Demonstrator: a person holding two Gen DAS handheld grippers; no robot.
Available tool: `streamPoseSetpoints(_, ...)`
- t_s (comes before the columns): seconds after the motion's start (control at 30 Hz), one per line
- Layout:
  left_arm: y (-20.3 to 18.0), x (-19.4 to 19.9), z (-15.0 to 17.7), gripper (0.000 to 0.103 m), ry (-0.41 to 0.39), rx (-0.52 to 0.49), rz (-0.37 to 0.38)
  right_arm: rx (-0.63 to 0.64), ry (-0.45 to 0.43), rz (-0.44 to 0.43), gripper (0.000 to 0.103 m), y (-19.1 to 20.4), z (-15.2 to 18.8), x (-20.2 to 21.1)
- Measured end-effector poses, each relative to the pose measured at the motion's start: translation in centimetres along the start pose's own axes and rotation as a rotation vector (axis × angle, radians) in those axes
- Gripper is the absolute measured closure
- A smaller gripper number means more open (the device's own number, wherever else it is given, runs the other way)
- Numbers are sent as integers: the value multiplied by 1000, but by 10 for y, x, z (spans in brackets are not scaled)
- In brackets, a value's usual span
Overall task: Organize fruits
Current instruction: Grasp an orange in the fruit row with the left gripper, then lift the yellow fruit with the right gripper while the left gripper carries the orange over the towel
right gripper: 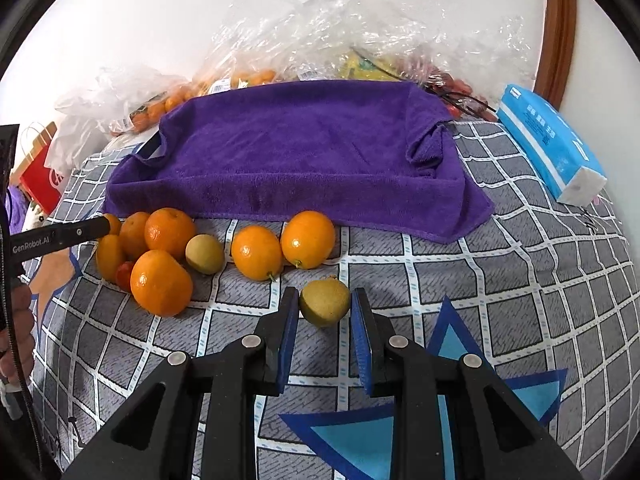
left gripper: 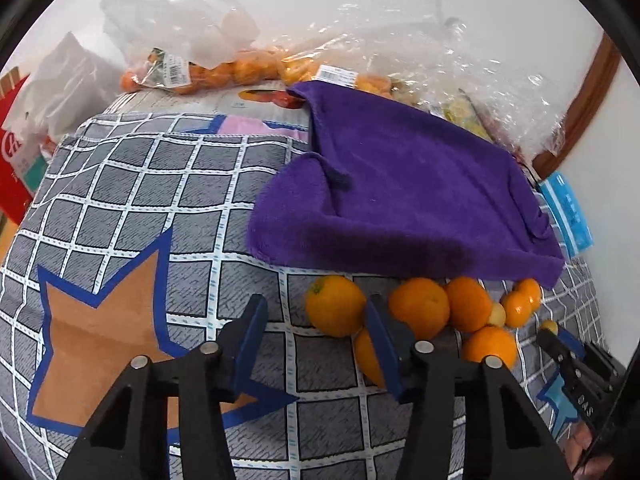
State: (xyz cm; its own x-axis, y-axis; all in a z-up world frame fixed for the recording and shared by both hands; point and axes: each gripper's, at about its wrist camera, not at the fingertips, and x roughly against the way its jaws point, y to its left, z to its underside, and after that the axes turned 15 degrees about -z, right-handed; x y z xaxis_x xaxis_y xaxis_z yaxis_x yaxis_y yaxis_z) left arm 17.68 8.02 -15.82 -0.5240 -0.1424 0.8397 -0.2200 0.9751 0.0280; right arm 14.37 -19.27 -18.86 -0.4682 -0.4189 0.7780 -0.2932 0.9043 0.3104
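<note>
Right wrist view: the right tongs [right gripper: 325, 312] are closed on a small yellow-green fruit [right gripper: 325, 306], which rests on the checked cloth [right gripper: 500, 280] in front of the purple towel [right gripper: 300, 152]. A cluster of oranges [right gripper: 160, 256] lies just left of it. Left wrist view: the left tongs [left gripper: 316, 320] stand partly open over bare cloth, holding nothing, with an orange [left gripper: 335, 305] just beyond them.

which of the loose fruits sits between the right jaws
The yellow-green fruit nearest the camera, alone between the right gripper jaws. The oranges and the other yellowish fruit lie farther back, near the purple towel.
</note>
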Motion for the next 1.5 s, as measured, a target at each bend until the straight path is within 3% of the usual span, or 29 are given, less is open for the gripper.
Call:
streamPoseSetpoints(0.2, -2, -9, -2, 56, 40, 19, 53, -1, 15, -9, 77, 1, -2, -7)
streamPoseSetpoints(0.27, -8, -12, -1, 60, 50, 10, 59, -2, 18, -9, 77, 0, -2, -8)
streamPoseSetpoints(0.3, -9, -14, -1, 70, 54, 12, 67, -4, 17, -8, 77, -1, -2, -7)
streamPoseSetpoints(0.33, -10, -16, -1, 71, 64, 14, 71, -6, 15, -7, 77, -2, -2, -6)
streamPoseSetpoints(0.6, -12, -13, -3, 71, 66, 19, 73, -31, 2, -8, 77, -10, -3, 0)
streamPoseSetpoints(1.03, -1, 19, 3, 71, 25, 31, 14, -2, -55, -7, 77, 2, -9, 33)
streamPoseSetpoints(1.5, -11, 64, 0, 71, -21, 34, 44, 20, -124, -11, 77, 16, -28, 69)
